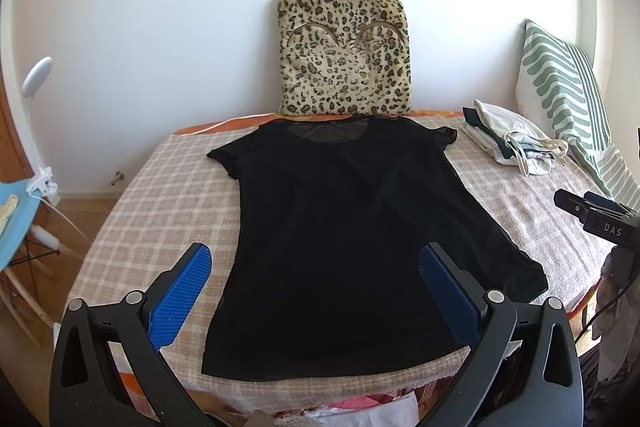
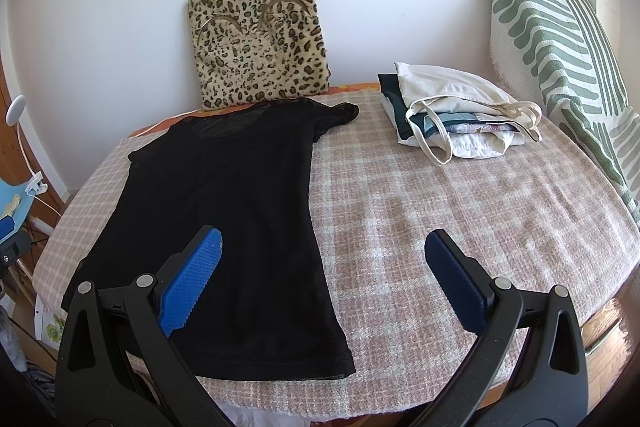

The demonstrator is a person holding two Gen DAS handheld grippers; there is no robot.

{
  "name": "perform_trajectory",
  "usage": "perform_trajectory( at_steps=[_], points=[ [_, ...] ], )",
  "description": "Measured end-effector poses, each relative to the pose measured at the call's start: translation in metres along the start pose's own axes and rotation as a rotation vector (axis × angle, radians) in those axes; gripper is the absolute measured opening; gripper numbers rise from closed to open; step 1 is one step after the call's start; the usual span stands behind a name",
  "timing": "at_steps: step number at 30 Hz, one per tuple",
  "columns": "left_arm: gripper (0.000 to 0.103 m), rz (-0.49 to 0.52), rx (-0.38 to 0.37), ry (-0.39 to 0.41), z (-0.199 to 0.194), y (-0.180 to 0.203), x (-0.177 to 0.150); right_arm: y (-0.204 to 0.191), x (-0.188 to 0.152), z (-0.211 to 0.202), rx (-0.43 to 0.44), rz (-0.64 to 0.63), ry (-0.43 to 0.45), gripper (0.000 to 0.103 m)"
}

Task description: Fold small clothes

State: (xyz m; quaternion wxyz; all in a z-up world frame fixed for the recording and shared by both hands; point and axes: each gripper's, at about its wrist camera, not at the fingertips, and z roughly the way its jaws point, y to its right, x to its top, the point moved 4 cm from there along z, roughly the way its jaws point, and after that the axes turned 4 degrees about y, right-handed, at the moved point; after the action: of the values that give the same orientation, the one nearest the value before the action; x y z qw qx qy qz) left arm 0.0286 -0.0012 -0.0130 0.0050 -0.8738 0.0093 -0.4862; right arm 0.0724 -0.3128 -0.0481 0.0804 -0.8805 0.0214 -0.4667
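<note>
Leopard cushion (image 1: 345, 55) behind black top (image 1: 352, 227), clothes pile (image 2: 452, 119) beside

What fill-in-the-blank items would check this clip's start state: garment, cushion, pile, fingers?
1. The T-shirt spread flat on the checked cover is coloured ____.
2. The cushion against the wall has a ____ print.
3. The pile of clothes lies to the T-shirt's ____.
4. The left gripper and right gripper each have fingers standing ____.

Missing: black; leopard; right; open
</note>
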Motion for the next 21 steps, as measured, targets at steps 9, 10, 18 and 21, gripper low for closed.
perform_trajectory(
  at_steps=[9, 10, 18, 21],
  points=[
    [0.103, 0.0, 0.002, 0.002, 0.0006, -0.0006, 0.0001, -0.0002, -0.0003, 0.0004, 0.001, 0.0, -0.002, 0.103],
    [0.103, 0.0, 0.001, 0.001, 0.0007, -0.0005, 0.0002, -0.0003, -0.0003, 0.0004, 0.0, -0.001, -0.001, 0.103],
    [0.103, 0.0, 0.001, 0.002, 0.0004, -0.0003, -0.0001, -0.0001, 0.0002, 0.0005, 0.002, 0.002, -0.003, 0.103],
    [0.103, 0.0, 0.003, 0.002, 0.0008, -0.0008, -0.0001, 0.0001, 0.0007, 0.0004, 0.0, 0.002, -0.002, 0.103]
  ],
)
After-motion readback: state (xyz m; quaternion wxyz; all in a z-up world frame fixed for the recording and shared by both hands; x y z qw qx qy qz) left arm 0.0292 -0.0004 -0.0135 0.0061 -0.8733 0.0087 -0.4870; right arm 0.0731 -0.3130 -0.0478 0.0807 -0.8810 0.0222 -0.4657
